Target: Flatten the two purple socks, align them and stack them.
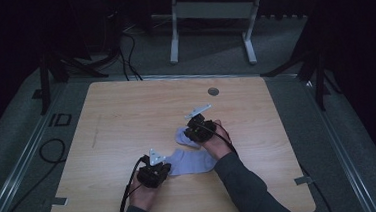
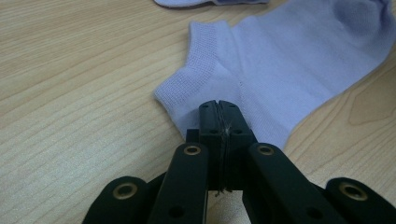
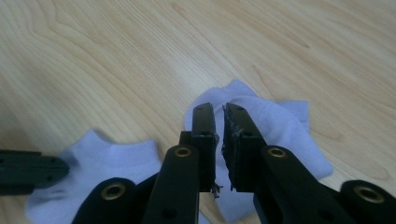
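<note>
— Nearest the camera in the high view, what do you see?

— Two forearms in dark sleeves come in from six o'clock, each hand holding a tool. Left tool (image 1: pixel 154 174) sits at about seven o'clock from the bench's middle, right tool (image 1: pixel 198 128) just past the middle toward four o'clock.

— And what lies between them?

— Two pale lilac ankle socks on the wooden bench (image 1: pixel 126 115). One sock (image 1: pixel 192 162) lies flat, stretching from the left tool toward three o'clock. A second sock (image 1: pixel 184 137) lies bunched under the right tool, at roughly eleven o'clock from the first; in the high view the two look to be touching or nearly so.

— How do the left tool's jaws stand?

— Pressed together. In the left gripper view they meet at the edge of the first sock (image 2: pixel 280 70), just below its ribbed cuff, and appear to pinch the cloth, though the jaws hide the bite itself. A sliver of the other sock (image 2: pixel 205 2) shows at twelve o'clock.

— The right tool?

— Its jaws (image 3: pixel 218 112) stand a narrow slit apart, nearly closed, over the second sock (image 3: pixel 275 126). I cannot tell whether cloth sits between them. At eight o'clock in that view lies the first sock's cuff (image 3: pixel 112 158), with the left tool's black tip (image 3: pixel 32 170) on it.

— Anything else on the bench?

— A round grey cable hole (image 1: pixel 213 91) near its far edge.
</note>
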Motion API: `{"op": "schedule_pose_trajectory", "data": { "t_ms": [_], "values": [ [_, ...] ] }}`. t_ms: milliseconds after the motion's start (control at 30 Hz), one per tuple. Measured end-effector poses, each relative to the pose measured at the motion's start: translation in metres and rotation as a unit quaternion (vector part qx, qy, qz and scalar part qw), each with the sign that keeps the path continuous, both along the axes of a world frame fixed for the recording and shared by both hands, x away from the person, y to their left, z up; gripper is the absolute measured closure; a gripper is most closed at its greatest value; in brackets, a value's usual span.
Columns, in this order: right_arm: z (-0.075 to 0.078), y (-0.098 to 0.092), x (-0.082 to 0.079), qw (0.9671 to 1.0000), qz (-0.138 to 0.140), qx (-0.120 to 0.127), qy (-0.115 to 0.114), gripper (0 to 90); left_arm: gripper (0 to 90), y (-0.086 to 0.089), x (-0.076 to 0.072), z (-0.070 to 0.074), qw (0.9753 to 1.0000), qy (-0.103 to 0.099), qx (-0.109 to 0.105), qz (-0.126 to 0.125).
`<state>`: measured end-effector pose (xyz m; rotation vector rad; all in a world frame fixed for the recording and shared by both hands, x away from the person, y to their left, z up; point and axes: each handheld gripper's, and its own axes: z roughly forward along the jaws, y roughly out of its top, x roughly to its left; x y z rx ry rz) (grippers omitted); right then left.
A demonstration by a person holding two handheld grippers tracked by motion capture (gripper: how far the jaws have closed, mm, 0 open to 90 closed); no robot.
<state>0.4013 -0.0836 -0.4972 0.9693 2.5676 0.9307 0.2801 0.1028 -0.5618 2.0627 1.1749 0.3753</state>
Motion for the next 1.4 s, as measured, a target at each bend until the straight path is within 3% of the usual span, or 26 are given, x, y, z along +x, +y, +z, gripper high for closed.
{"op": "schedule_pose_trajectory", "data": {
  "t_ms": [267, 600, 800, 1000, 1400],
  "values": [
    [-0.011, 0.020, 0.014, 0.9998, -0.006, -0.011, 0.017, 74.4, 89.0, 0.000, 0.000, 0.000, 1.0000, 0.000, 0.000, -0.001],
    [-0.033, 0.032, 0.032, 0.9968, -0.037, -0.021, 0.068, 64.6, 88.9, 0.000, 0.000, 0.000, 1.0000, 0.000, -0.001, -0.002],
    [-0.040, 0.034, 0.038, 0.9953, -0.048, -0.031, 0.078, 75.3, 88.8, 0.000, 0.000, 0.000, 1.0000, -0.001, 0.000, -0.002],
    [-0.038, 0.036, 0.039, 0.9951, -0.040, -0.042, 0.079, 87.7, 88.8, 0.000, 0.001, 0.000, 1.0000, -0.001, -0.001, -0.002],
    [-0.025, 0.033, 0.033, 0.9969, -0.022, -0.041, 0.063, 89.2, 88.8, 0.000, 0.001, 0.000, 1.0000, -0.001, -0.001, -0.002]
  ]
}}
